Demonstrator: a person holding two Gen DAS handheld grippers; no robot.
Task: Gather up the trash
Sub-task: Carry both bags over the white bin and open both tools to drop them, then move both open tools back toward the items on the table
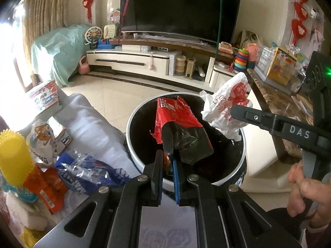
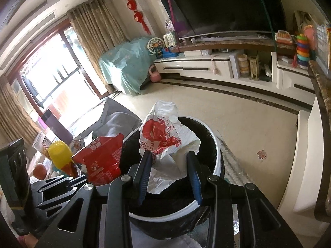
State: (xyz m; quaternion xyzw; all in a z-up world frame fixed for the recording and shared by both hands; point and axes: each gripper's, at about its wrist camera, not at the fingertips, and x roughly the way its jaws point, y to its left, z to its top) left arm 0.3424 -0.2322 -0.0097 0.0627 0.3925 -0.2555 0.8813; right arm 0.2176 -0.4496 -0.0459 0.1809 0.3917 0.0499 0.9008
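Note:
A round bin (image 1: 132, 124) with a white rim and black liner stands on the floor; its rim (image 2: 217, 150) also shows in the right wrist view. My left gripper (image 1: 168, 161) is shut on a torn red and black snack wrapper (image 1: 178, 122), which hangs over the bin's mouth. The same wrapper (image 2: 103, 159) shows at the left in the right wrist view. My right gripper (image 2: 170, 161) is shut on a crumpled white plastic bag with red print (image 2: 165, 140), also above the bin. In the left wrist view that bag (image 1: 225, 107) sits at the bin's right edge.
A blue wrapper (image 1: 91, 171), an orange wrapper (image 1: 49, 188), a yellow spiky toy (image 1: 14, 157) and other packets lie on a covered surface at the left. A person's hand (image 1: 304, 188) holds the right gripper. A marble-topped table (image 1: 275, 97) stands at the right, a TV stand (image 2: 217, 62) beyond.

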